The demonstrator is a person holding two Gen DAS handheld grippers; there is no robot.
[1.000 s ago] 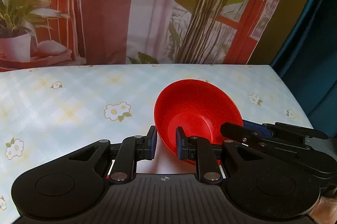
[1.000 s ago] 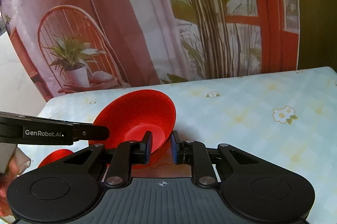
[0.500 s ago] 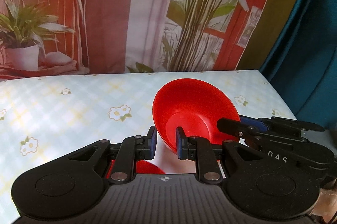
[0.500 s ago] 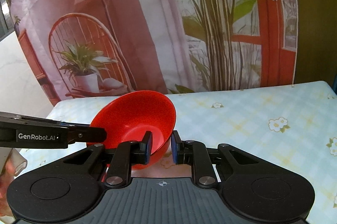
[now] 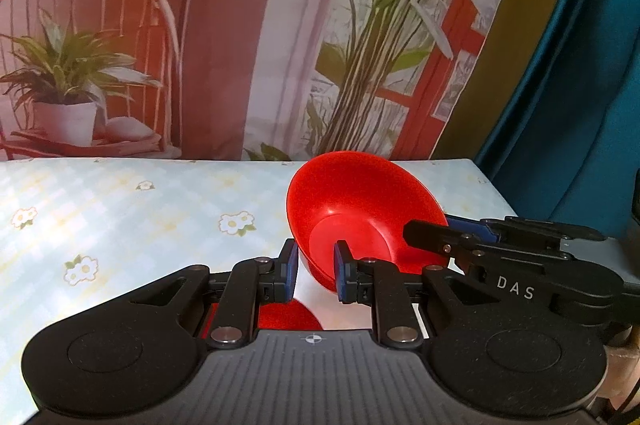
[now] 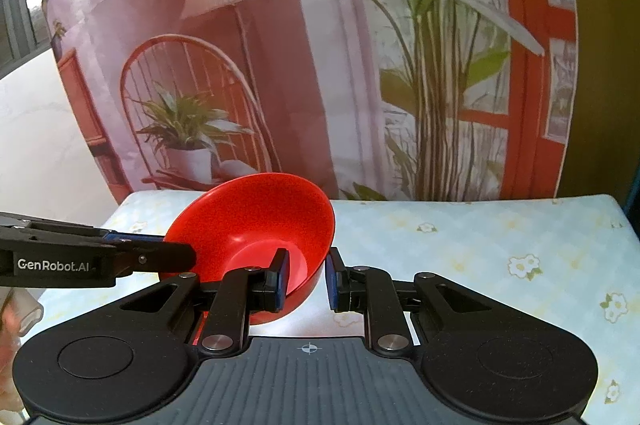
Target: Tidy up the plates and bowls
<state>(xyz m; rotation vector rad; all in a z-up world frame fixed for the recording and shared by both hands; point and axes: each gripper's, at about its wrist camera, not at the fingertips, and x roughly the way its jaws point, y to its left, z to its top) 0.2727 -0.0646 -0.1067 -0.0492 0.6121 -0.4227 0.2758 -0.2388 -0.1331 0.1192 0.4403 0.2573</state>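
Observation:
A red bowl is held tilted above the table between both grippers. My left gripper grips its near rim, one pad inside and one outside. My right gripper grips the opposite rim the same way; the bowl shows in its view too. Each gripper appears side-on in the other's view: the right one, the left one. A second red dish lies below my left gripper, mostly hidden by it.
The table carries a pale blue checked cloth with daisies. A printed backdrop with plants and a chair hangs behind it. A blue curtain hangs at the right beyond the table edge.
Both grippers have risen with the red bowl, so the table sits lower in view. A second red dish has come into sight under my left gripper.

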